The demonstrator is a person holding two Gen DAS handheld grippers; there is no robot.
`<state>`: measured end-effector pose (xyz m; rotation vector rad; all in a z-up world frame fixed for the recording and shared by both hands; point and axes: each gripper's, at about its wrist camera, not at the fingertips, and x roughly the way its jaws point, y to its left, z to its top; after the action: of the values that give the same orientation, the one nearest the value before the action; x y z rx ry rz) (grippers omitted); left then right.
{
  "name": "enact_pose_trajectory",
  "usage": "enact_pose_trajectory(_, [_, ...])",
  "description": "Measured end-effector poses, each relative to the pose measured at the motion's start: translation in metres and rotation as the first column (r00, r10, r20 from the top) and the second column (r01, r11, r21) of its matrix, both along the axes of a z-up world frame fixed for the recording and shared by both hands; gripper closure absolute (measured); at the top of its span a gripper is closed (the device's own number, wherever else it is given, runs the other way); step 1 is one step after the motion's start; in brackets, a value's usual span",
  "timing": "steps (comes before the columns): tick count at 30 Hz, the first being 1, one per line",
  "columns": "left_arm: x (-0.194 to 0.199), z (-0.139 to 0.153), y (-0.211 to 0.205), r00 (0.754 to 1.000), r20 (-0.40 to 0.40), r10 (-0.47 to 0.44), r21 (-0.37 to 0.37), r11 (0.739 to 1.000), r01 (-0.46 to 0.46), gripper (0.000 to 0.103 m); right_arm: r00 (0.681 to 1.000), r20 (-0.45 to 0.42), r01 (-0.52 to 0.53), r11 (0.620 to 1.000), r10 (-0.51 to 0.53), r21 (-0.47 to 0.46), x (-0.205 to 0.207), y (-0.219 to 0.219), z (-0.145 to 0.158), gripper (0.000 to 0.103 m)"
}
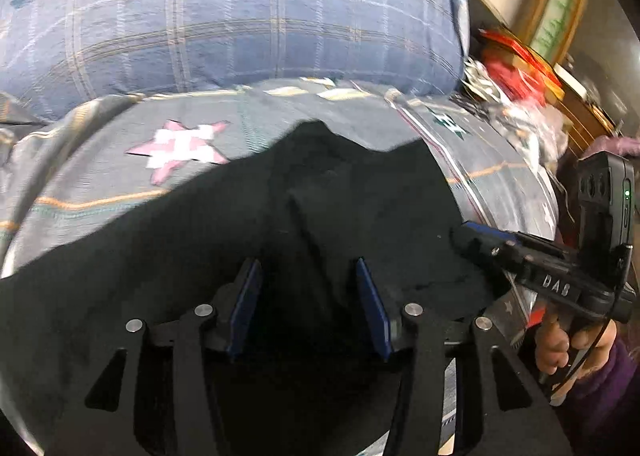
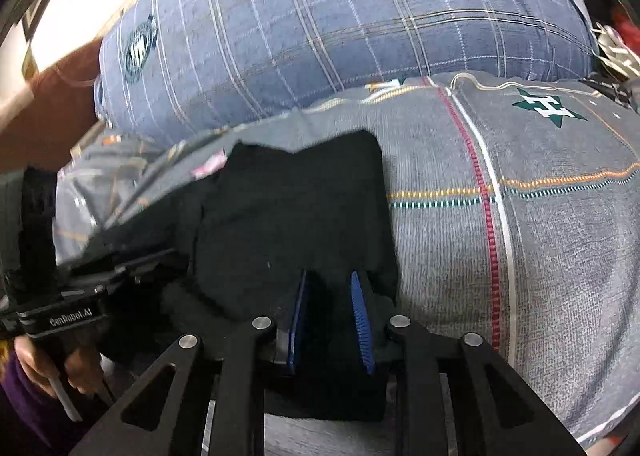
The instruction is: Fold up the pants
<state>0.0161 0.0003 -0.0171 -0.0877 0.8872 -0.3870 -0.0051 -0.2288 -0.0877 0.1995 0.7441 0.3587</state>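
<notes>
Looking down both cameras, I see the black pants (image 1: 248, 232) lying folded on the grey bedspread (image 2: 540, 240), just in front of a blue plaid pillow (image 1: 240, 16). My left gripper (image 1: 308, 276) has its fingers (image 1: 246, 296) parted over the cloth, gripping nothing. The right gripper (image 2: 330, 288) sits at the pants' near edge with its fingers only narrowly apart; dark fabric lies between them, but I cannot tell whether they pinch it.
</notes>
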Motion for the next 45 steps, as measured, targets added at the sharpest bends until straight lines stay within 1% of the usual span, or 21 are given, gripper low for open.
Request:
enact_pose_trajectory(3, [-0.006,0.014,0.021,0.995,0.049,0.087,0.037,0.995,-0.089,0.055,0.998,0.059,0.019,1.000,-0.020,0.014,0.002,0.002,0.013,0.078])
enact_pose_trajectory(5, [-0.011,0.025,0.038,0.987,0.075,0.142,0.033,0.989,-0.145,0.055,0.995,0.097,0.015,1.000,-0.015,0.006,0.005,0.010,0.020,0.078])
enact_pose_trajectory(7, [-0.018,0.032,0.056,0.973,0.098,0.210,0.043,0.976,-0.215,0.053,0.994,0.105,0.009,1.000,-0.009,0.004,0.012,0.018,0.023,0.076])
enact_pose_trajectory(8, [-0.023,0.036,0.067,0.961,0.116,0.252,0.047,0.965,-0.259,0.047,0.995,0.101,0.004,1.000,-0.005,0.011,0.017,0.024,0.024,0.075])
enact_pose_trajectory(11, [-0.044,0.039,0.105,0.914,0.162,0.373,0.060,0.920,-0.386,0.037,0.992,0.123,-0.017,1.000,0.015,0.015,0.031,0.040,0.027,0.074])
enact_pose_trajectory(13, [-0.052,0.036,0.124,0.886,0.157,0.436,0.063,0.891,-0.450,0.034,0.989,0.139,-0.043,0.999,0.043,-0.003,0.038,0.053,0.026,0.068])
enact_pose_trajectory(15, [-0.062,0.028,0.148,0.850,0.113,0.515,0.025,0.854,-0.520,0.031,0.992,0.076,-0.099,0.995,0.100,-0.023,0.050,0.069,0.014,0.057])
enact_pose_trajectory(16, [-0.066,0.023,0.159,0.832,0.081,0.548,0.004,0.835,-0.550,0.031,0.994,0.033,-0.104,0.992,0.106,-0.065,0.056,0.078,0.003,0.057])
enact_pose_trajectory(19, [-0.074,0.009,0.179,0.786,-0.021,0.618,-0.049,0.784,-0.619,0.031,0.989,0.100,-0.094,0.985,0.110,-0.148,0.046,0.088,0.004,0.057])
enact_pose_trajectory(20, [-0.078,0.007,0.182,0.764,-0.033,0.644,-0.052,0.763,-0.645,0.031,0.989,0.107,-0.090,0.985,0.106,-0.149,0.044,0.087,0.005,0.057])
enact_pose_trajectory(21, [-0.085,0.007,0.182,0.754,-0.024,0.656,-0.058,0.752,-0.656,0.031,0.990,0.103,-0.087,0.987,0.101,-0.137,0.044,0.084,0.004,0.056])
enact_pose_trajectory(24, [-0.105,0.004,0.171,0.748,0.005,0.664,-0.067,0.746,-0.662,0.029,0.992,0.087,-0.082,0.992,0.090,-0.094,0.045,0.076,0.003,0.054])
enact_pose_trajectory(26, [-0.112,0.002,0.162,0.772,0.005,0.636,-0.075,0.770,-0.634,0.025,0.993,0.091,-0.072,0.994,0.079,-0.082,0.043,0.074,0.003,0.054])
enact_pose_trajectory(28, [-0.112,0.001,0.157,0.771,0.012,0.637,-0.063,0.770,-0.635,0.025,0.992,0.105,-0.066,0.994,0.076,-0.090,0.038,0.075,0.010,0.053])
enact_pose_trajectory(30, [-0.110,-0.003,0.154,0.778,0.006,0.629,-0.063,0.776,-0.627,0.024,0.982,0.150,-0.105,0.992,0.114,-0.065,0.028,0.083,0.023,0.053])
enact_pose_trajectory(32, [-0.106,-0.008,0.153,0.788,-0.025,0.615,-0.067,0.786,-0.615,0.024,0.964,0.182,-0.190,0.981,0.196,-0.048,0.018,0.103,0.040,0.049])
enact_pose_trajectory(35, [-0.098,-0.025,0.156,0.800,-0.134,0.585,-0.106,0.794,-0.599,0.024,0.926,0.165,-0.335,0.940,0.340,-0.063,0.012,0.153,0.060,0.047])
enact_pose_trajectory(37, [-0.097,-0.033,0.158,0.791,-0.188,0.581,-0.121,0.786,-0.606,0.025,0.890,0.120,-0.433,0.898,0.439,-0.074,0.011,0.192,0.068,0.047])
enact_pose_trajectory(38, [-0.099,-0.029,0.159,0.788,-0.161,0.595,-0.131,0.778,-0.614,0.024,0.866,0.094,-0.483,0.871,0.490,-0.091,0.011,0.214,0.072,0.047])
enact_pose_trajectory(41, [-0.100,-0.028,0.159,0.782,-0.160,0.603,-0.113,0.775,-0.621,0.024,0.812,0.046,-0.568,0.806,0.582,-0.168,0.007,0.271,0.078,0.047])
enact_pose_trajectory(45, [-0.105,-0.030,0.171,0.756,-0.188,0.626,-0.179,0.735,-0.654,0.024,0.778,-0.034,-0.610,0.740,0.628,-0.285,0.007,0.328,0.070,0.046])
